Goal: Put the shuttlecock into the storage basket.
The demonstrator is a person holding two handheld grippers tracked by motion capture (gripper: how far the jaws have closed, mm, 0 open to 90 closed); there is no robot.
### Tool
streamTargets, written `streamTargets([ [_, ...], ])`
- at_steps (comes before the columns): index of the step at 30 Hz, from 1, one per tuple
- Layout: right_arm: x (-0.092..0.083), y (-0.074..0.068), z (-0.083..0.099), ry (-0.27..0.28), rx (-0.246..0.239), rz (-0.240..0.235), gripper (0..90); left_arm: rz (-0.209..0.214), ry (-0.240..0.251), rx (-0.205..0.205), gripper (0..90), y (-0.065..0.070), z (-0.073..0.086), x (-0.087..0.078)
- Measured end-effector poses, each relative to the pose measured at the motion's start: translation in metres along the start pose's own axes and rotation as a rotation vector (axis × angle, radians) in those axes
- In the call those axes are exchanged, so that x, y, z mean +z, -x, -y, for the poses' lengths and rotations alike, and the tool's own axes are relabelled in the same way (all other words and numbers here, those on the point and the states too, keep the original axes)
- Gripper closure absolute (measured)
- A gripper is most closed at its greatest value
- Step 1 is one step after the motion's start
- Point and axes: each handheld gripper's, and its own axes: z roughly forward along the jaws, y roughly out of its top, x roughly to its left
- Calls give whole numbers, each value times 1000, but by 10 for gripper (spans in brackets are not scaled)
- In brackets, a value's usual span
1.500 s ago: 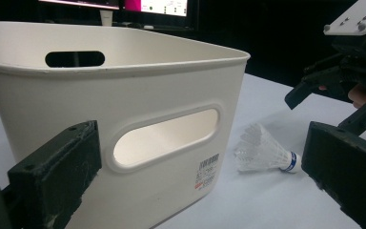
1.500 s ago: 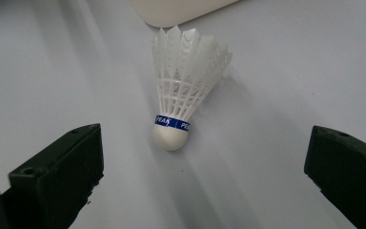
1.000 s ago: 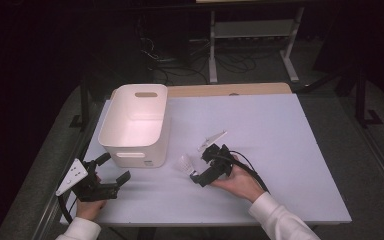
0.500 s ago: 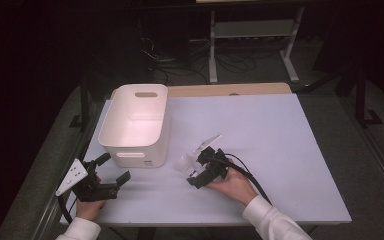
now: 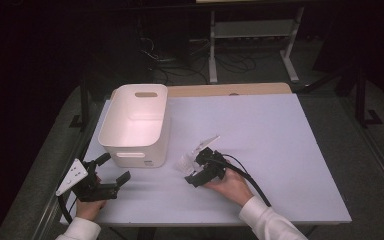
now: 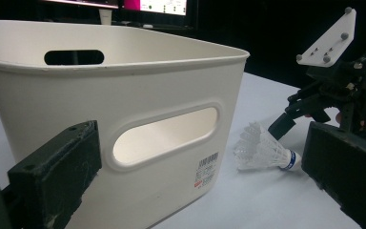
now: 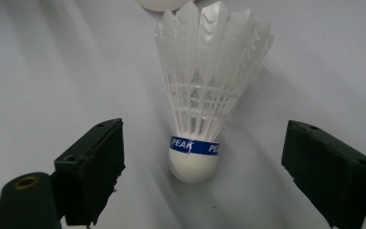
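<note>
The shuttlecock (image 7: 201, 102) lies on the tabletop (image 5: 290, 145) just beside the white bin (image 5: 136, 125), between the right gripper (image 7: 205, 179)'s jaws, which have just been closing without touching yet; centre on the cork base, sparing the feathers; the left gripper (image 5: 111, 169) rests released.

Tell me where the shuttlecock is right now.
The shuttlecock lies on the white table, just right of the white bin's front corner in the high view, untouched between the open jaws of the right gripper, which have just been closing.
</note>
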Motion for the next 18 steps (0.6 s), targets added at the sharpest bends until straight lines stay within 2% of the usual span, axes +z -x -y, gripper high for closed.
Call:
streamTargets([
  [5,0,0,0,15,1,14,211,-1,-1,3,0,0,0,0],
  [6,-1,-1,0,18,7,4,228,-1,-1,3,0,0,0,0],
  [11,1,-2,0,22,-13,16,281,0,-2,5,0,-1,0,0],
  [13,1,-1,1,28,-7,2,319,0,-2,5,0,0,0,0],
  [17,1,-2,1,28,-4,3,369,-1,-1,5,0,0,0,-1],
  [18,1,-2,1,31,-7,11,405,-1,-1,5,0,0,0,-1],
])
